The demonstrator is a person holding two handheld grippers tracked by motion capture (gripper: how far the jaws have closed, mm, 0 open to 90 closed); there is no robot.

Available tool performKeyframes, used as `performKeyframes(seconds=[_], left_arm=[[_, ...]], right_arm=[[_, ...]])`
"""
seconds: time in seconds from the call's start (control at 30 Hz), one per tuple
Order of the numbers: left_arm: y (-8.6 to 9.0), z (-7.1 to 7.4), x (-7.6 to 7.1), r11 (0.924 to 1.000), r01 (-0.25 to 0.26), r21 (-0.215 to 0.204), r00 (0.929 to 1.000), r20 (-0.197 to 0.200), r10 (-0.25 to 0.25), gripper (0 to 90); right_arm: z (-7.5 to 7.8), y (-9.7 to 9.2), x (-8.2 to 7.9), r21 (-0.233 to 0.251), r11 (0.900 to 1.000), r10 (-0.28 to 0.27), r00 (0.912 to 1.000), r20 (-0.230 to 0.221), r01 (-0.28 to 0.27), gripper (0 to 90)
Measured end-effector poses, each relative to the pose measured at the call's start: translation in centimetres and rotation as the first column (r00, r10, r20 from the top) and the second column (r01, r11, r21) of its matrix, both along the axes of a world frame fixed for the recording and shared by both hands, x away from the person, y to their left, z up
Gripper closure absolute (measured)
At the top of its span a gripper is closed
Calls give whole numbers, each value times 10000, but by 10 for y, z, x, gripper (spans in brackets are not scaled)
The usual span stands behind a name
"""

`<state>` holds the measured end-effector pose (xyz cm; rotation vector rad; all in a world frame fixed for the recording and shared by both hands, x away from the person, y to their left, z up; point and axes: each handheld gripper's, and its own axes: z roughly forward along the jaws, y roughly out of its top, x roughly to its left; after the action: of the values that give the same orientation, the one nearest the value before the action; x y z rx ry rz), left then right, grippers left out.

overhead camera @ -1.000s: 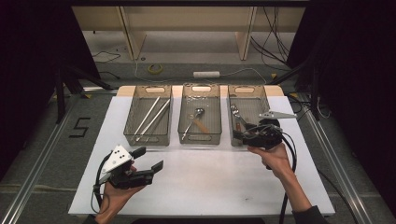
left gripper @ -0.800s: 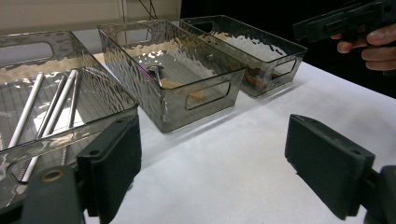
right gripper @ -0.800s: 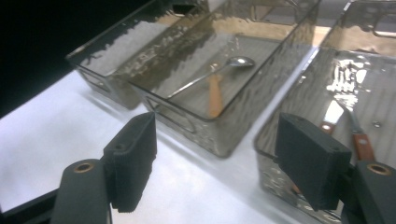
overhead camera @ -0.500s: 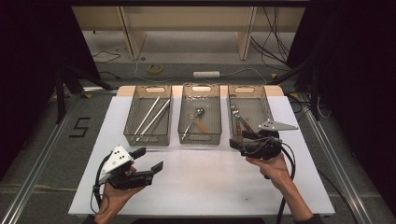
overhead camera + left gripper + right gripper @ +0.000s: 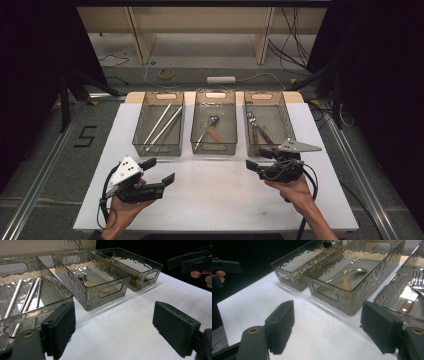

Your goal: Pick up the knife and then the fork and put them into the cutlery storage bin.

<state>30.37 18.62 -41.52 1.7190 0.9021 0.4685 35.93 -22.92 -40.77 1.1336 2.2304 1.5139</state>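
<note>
Smoked-plastic bins [image 5: 214,145] x3 at 12 o'clock. My left gripper [image 5: 159,170] spread, empty; right gripper [image 5: 257,160] spread, empty, pulled back from the right bin [image 5: 286,120].

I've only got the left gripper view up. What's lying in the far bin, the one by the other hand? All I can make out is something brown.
Observer: The right bin holds brown-handled cutlery. One piece is a fork, with its tines toward the far end.
Operator: Are the right tongs carrying anything?
Observer: No. The right tongs are open with nothing between the jaws. They are over the white mat, just in front of that bin.
Operator: And the middle bin?
Observer: The middle bin holds a metal spoon, with its bowl toward the far end.
</note>
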Motion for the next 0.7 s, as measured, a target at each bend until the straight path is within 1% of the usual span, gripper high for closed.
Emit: performKeyframes(seconds=[0.23, 0.47, 0.6, 0.7], left_arm=[[0, 0, 0, 10000, 14, 13, 10000, 2, -14, 182], [0, 0, 0, 10000, 13, 1, 10000, -7, -13, 182], [0, 0, 0, 10000, 19, 13, 10000, -7, -19, 182], [0, 0, 0, 10000, 38, 14, 10000, -21, -38, 182]], right_arm=[[-3, -3, -9, -29, 10000, 63, 9998, 210, -62, 282], [-8, -7, -16, 39, 10000, -9, 9998, 184, 8, 276], [-12, -8, -21, -1, 10000, 41, 9994, 335, -41, 274], [-15, -9, -25, 2, 10000, 56, 9994, 346, -56, 273]])
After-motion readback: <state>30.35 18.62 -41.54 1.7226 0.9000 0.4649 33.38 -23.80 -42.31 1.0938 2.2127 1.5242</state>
